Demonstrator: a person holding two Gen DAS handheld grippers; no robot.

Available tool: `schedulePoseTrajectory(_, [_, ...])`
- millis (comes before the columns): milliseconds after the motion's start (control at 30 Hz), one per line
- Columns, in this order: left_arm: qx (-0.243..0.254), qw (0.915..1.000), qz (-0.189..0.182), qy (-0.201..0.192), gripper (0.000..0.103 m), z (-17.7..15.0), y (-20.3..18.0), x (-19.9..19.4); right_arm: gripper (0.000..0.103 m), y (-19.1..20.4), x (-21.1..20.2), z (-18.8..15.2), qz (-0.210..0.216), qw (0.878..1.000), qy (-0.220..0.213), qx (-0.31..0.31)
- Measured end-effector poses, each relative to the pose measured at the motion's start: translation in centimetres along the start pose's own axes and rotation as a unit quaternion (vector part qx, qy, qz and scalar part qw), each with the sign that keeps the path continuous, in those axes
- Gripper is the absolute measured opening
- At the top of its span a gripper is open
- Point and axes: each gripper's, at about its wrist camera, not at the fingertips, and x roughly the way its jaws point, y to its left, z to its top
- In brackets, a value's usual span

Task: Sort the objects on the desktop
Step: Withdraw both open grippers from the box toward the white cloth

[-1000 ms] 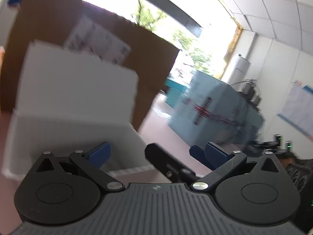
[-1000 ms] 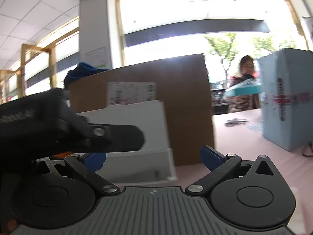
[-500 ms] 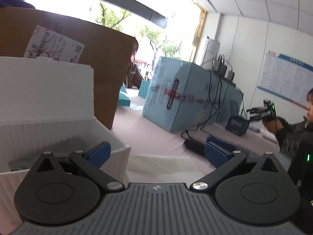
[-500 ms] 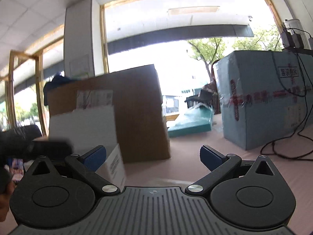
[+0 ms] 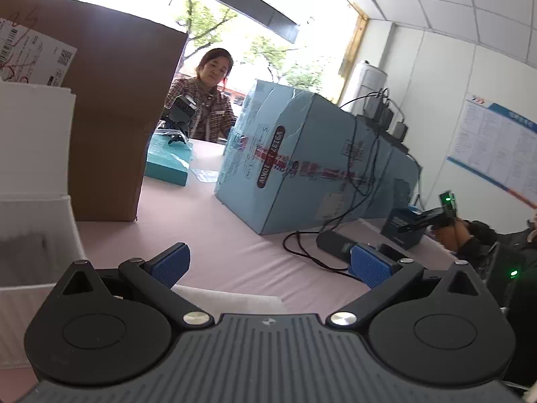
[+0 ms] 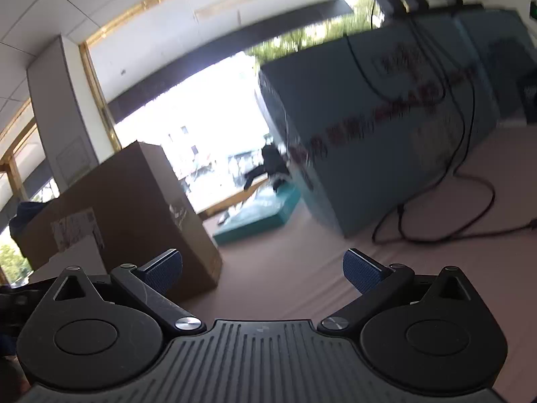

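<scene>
My left gripper [image 5: 270, 263] stands open over the pink table [image 5: 214, 235], nothing between its blue pads. At its left is a white corrugated bin [image 5: 33, 208] with a dim grey shape inside. A white foam sheet [image 5: 231, 300] lies just below the fingers. A black power brick [image 5: 335, 243] with a cable rests ahead of the right finger. My right gripper [image 6: 263, 268] is open too, empty, tilted above the pink table [image 6: 288, 275]. The white bin [image 6: 75, 257] shows at its left, partly hidden.
A tall brown cardboard box [image 5: 110, 117] stands behind the bin. A large light-blue carton [image 5: 302, 164] with cables fills the right. A flat teal box [image 5: 167, 161] lies between them. One person sits across the table; another person's arm with a gripper [image 5: 446, 211] is at far right.
Both wrist views have swung right, away from the white bin toward the blue carton. The black object held over the bin a second ago is gone from the fingers. The right view is now tilted and blurred.
</scene>
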Motion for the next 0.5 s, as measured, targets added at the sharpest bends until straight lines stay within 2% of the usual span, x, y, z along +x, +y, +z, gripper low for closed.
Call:
schedulePoseTrajectory(67, [0.013, 0.9998, 0.012, 0.007, 0.103, -0.9, 0.0, 0.7, 0.103, -0.2, 0.8, -0.4, -0.003, 0.999, 0.038, 0.007])
schedulePoseTrajectory(167, [0.022, 0.9994, 0.006, 0.028, 0.103, -2.1, 1.4, 1.4, 0.103, -0.3, 2.1, -1.1, -0.012, 0.996, 0.088, 0.013])
schedulePoseTrajectory(333, [-0.008, 0.9973, 0.049, 0.054, 0.103, -2.9, 3.1, 2.2, 0.103, -0.3, 2.9, -2.0, -0.017, 0.992, 0.124, 0.012])
schedulePoseTrajectory(400, [-0.02, 0.9962, 0.058, 0.062, 0.103, -3.1, 3.5, 2.4, 0.103, -0.8, 3.5, -2.4, -0.008, 0.988, 0.152, 0.032])
schedulePoseTrajectory(500, [-0.033, 0.9948, 0.075, 0.06, 0.103, -3.5, 3.9, 2.4, 0.103, -0.9, 3.8, -2.7, -0.001, 0.985, 0.167, 0.037])
